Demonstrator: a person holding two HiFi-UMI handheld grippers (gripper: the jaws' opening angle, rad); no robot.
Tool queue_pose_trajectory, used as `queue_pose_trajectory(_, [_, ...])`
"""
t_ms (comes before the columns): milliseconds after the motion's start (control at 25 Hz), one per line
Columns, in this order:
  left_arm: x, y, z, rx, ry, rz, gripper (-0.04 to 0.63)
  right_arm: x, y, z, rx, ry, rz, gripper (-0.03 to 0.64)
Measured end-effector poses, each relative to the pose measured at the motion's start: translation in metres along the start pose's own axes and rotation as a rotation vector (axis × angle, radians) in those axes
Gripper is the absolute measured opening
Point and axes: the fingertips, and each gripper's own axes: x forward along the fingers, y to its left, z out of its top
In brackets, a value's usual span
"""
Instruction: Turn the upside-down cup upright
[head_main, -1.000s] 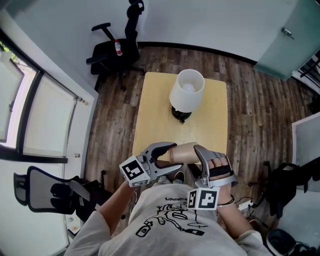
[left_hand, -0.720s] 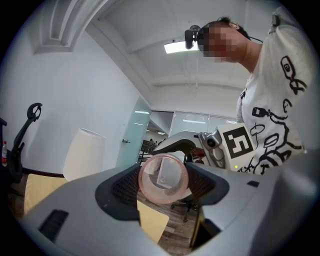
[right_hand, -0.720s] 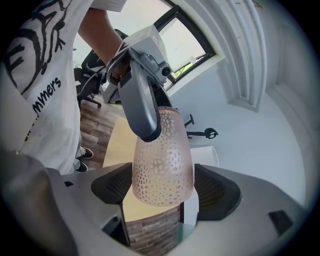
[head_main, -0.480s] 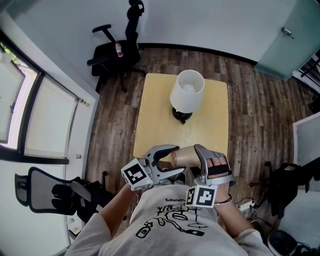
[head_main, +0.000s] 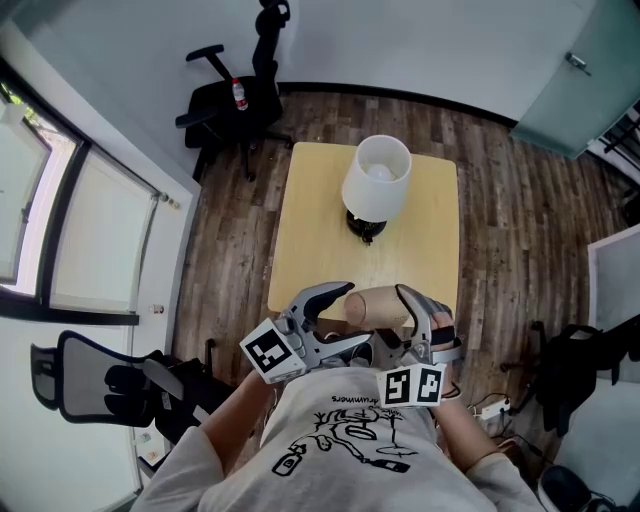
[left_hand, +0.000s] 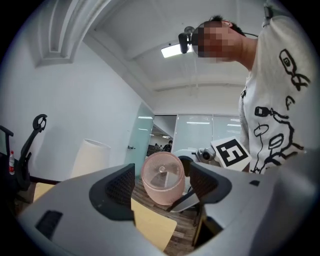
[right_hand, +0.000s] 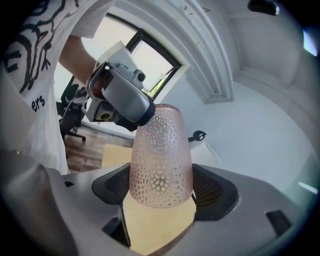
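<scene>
The jaws of the left claw (left_hand: 162, 182) have just been opening and are standing loose around the base of the pink cup (head_main: 376, 305). The right claw (right_hand: 160, 190) is clamping it sideways above the near edge of the table (head_main: 310, 230), probably taking over the turn.

Pink dimpled cup (head_main: 378, 305) (translucent) hangs sideways, seemingly above the table (head_main: 310, 230) edge
</scene>
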Motion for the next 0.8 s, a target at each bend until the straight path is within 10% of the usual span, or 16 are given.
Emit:
queue_pose_trajectory(360, [0.011, -0.01, 0.022, 0.091, -0.047, -0.003, 0.337, -0.005, -0.007, 0.016, 0.432, -0.348, 0.012, 0.356])
queue_pose_trajectory(800, [0.033, -0.023, 0.029, 0.149, -0.015, -0.021, 0.336, -0.011, -0.01, 0.032, 0.654, -0.581, 0.002, 0.356])
